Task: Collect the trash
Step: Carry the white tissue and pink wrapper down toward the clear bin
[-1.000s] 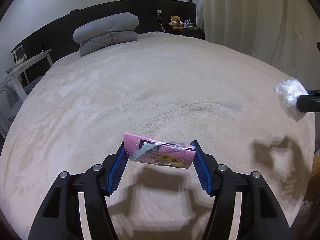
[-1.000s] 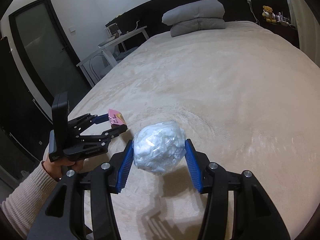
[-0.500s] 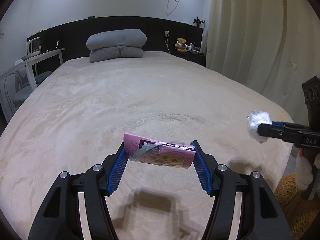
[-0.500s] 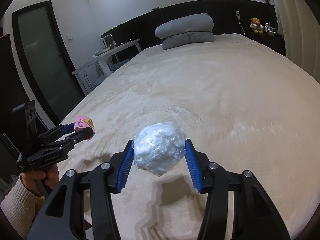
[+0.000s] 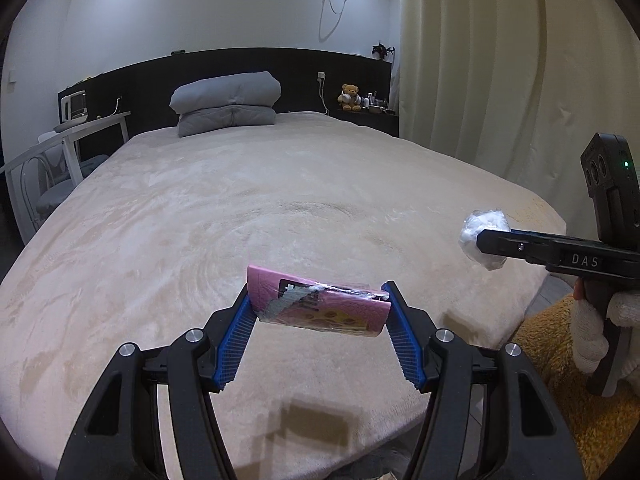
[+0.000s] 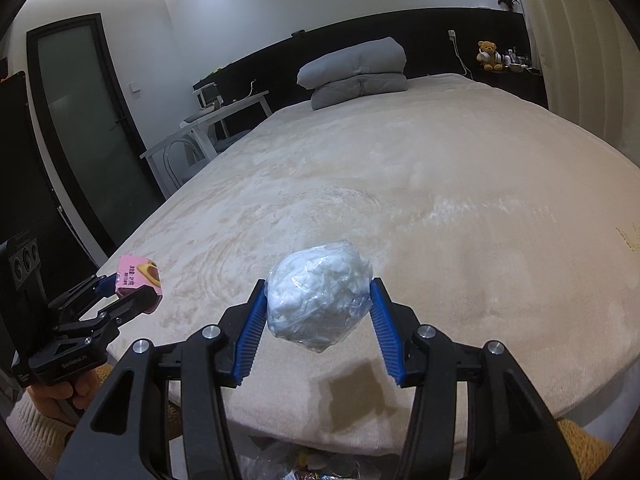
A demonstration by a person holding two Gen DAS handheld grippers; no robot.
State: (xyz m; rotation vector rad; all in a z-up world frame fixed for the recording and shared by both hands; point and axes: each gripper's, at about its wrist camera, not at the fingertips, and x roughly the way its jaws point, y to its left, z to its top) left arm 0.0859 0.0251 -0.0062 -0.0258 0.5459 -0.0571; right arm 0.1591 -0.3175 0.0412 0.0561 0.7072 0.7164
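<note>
My left gripper (image 5: 318,304) is shut on a pink snack wrapper (image 5: 320,306), held in the air above the foot edge of the beige bed (image 5: 280,200). It also shows in the right wrist view (image 6: 138,280) at the left, with the wrapper (image 6: 136,274) in it. My right gripper (image 6: 318,300) is shut on a crumpled ball of clear plastic and white tissue (image 6: 320,296), also above the bed's foot edge. In the left wrist view that ball (image 5: 482,236) is at the right. A bag holding trash (image 6: 304,466) shows at the bottom edge below the right gripper.
Folded grey bedding (image 5: 226,102) lies at the head of the bed. A white desk and chair (image 5: 56,160) stand left of the bed, curtains (image 5: 500,60) on the right, a dark door (image 6: 88,120) at the far left. A yellow-brown rug (image 5: 580,400) lies by the bed's foot.
Both grippers have pulled back from over the bed to its foot edge and dropped lower, each still holding its piece of trash. The trash bag has come into the right wrist view.
</note>
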